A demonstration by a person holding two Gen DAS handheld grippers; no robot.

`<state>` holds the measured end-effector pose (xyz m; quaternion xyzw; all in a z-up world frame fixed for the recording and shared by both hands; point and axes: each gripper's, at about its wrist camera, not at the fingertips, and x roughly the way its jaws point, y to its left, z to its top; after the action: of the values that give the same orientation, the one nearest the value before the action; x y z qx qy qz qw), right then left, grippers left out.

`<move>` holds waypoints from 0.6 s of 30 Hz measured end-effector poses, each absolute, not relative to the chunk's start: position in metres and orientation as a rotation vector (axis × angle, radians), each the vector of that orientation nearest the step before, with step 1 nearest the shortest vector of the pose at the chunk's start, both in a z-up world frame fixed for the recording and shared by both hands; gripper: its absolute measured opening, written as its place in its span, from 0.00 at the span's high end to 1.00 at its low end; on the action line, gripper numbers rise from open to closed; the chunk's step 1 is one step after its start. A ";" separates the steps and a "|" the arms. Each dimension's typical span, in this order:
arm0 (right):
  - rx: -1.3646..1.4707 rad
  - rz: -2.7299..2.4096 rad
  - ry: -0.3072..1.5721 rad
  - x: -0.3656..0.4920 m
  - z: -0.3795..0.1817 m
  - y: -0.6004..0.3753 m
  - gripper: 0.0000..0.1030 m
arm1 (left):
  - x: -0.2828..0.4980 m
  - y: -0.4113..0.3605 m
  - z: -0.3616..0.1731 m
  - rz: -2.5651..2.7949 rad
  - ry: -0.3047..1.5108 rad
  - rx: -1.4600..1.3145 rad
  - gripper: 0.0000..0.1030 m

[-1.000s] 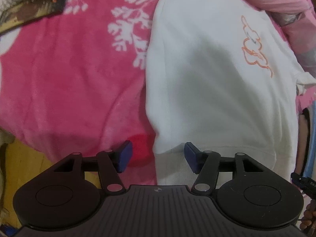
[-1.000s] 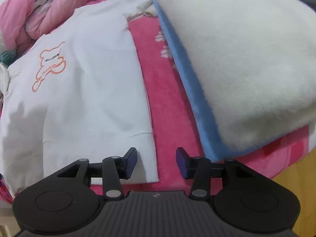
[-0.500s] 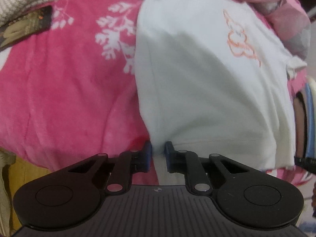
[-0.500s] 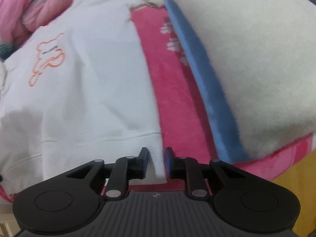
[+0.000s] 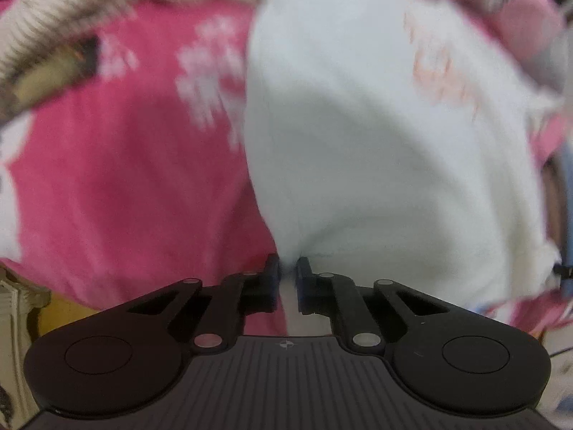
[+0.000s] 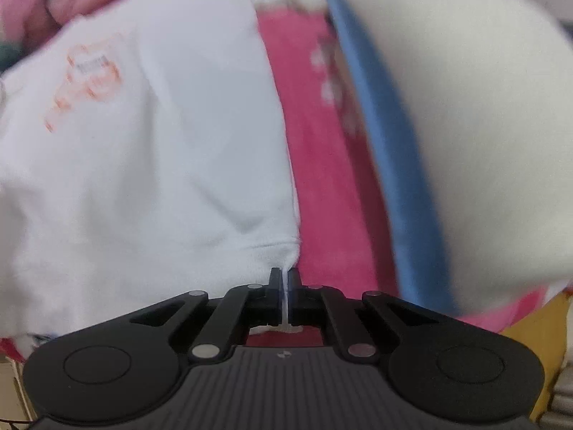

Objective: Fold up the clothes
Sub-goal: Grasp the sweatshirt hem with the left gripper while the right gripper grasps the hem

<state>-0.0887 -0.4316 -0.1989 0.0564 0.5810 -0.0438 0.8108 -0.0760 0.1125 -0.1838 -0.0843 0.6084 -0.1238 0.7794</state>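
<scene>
Both grippers closed on the sweatshirt (image 5: 376, 165) hem.

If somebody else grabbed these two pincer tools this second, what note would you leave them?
Left gripper: shut on the near left hem corner of the white sweatshirt.
Right gripper: shut on the near right hem corner.
The sweatshirt lies front up on the pink blanket, orange print at the far end; a fluffy white and blue blanket sits to its right.
Done: both hem corners pinched.
Left: probably carry the hem up toward the collar, then release.
</scene>
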 end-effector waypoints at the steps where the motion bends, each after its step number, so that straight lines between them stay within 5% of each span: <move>1: 0.124 -0.092 1.246 -0.089 -0.194 -0.433 0.98 | -0.073 0.120 -0.168 -0.260 1.292 -0.219 0.92; 4: 0.144 -0.090 1.290 -0.093 -0.189 -0.441 0.98 | -0.068 0.146 -0.120 -0.262 1.209 -0.314 0.92; 11: 0.203 -0.084 1.377 -0.099 -0.181 -0.457 0.98 | -0.078 0.171 -0.222 -0.133 1.526 -0.461 0.93; 15: 0.175 -0.050 1.301 -0.093 -0.156 -0.450 0.98 | -0.068 0.170 -0.180 -0.241 1.380 -0.361 0.93; 18: 0.203 -0.087 1.393 -0.101 -0.181 -0.467 0.99 | -0.066 0.175 -0.208 -0.227 1.476 -0.348 0.93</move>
<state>-0.1006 -0.4666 -0.1812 0.0933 0.6400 -0.0400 0.7616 -0.0662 0.1749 -0.2082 -0.1573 0.6677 -0.1028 0.7203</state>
